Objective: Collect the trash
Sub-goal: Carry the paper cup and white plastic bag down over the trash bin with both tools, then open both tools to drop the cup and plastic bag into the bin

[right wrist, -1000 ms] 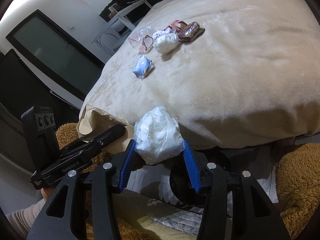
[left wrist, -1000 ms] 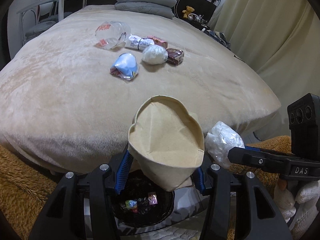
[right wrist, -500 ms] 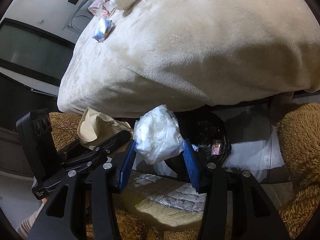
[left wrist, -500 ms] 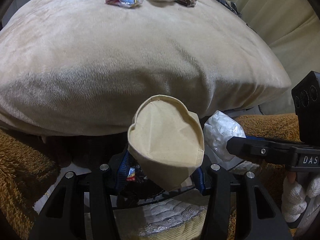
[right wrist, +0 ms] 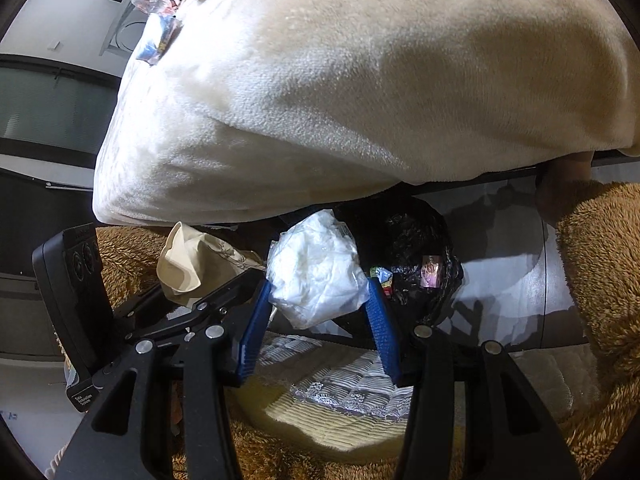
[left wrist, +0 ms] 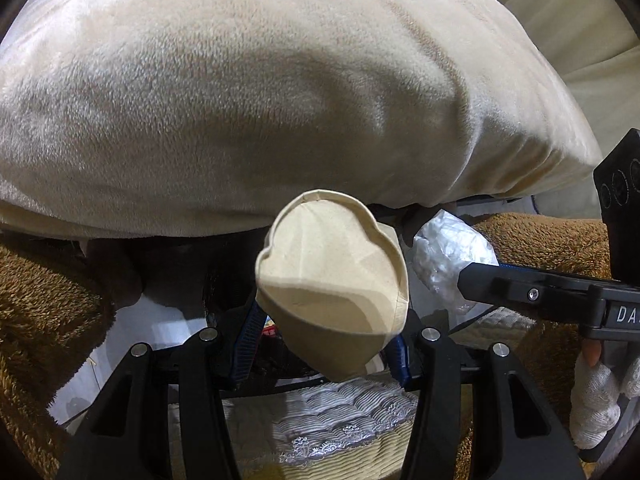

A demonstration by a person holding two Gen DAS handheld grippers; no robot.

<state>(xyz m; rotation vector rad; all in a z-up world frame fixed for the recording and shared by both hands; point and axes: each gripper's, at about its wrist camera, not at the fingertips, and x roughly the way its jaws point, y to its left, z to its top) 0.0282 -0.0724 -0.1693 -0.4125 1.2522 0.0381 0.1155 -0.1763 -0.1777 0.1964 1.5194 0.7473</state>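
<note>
- Two grippers, each loaded: left gripper [left wrist: 324, 336] clamped on a crushed tan paper cup [left wrist: 332, 280], blue pads pressing its lower sides; right gripper [right wrist: 318, 308] clamped on a crumpled white plastic wad [right wrist: 316, 272], jaws partly closed around it.
- Seen from the right wrist, left gripper [right wrist: 192, 308] just beside the right one, paper cup [right wrist: 188, 264] near the wad, not clearly touching.
- Paper cup tilted, open squashed mouth facing up and away toward the bed edge, long axis running from the pads up to that rim.
- Plastic wad without a clear long axis, bulging above the pads.
- Black-lined trash bin [right wrist: 416, 256] below and beyond the right gripper, small colourful wrappers [right wrist: 430, 274] inside.
- Overhanging cream blanket [right wrist: 360, 100] edge close above both loads; fuzzy brown rugs [right wrist: 592, 280] on either side, pale floor between.
- More wrappers [right wrist: 156, 36] far up on the blanket.
- White-gloved hand [left wrist: 596, 404] at the right gripper's handle.
</note>
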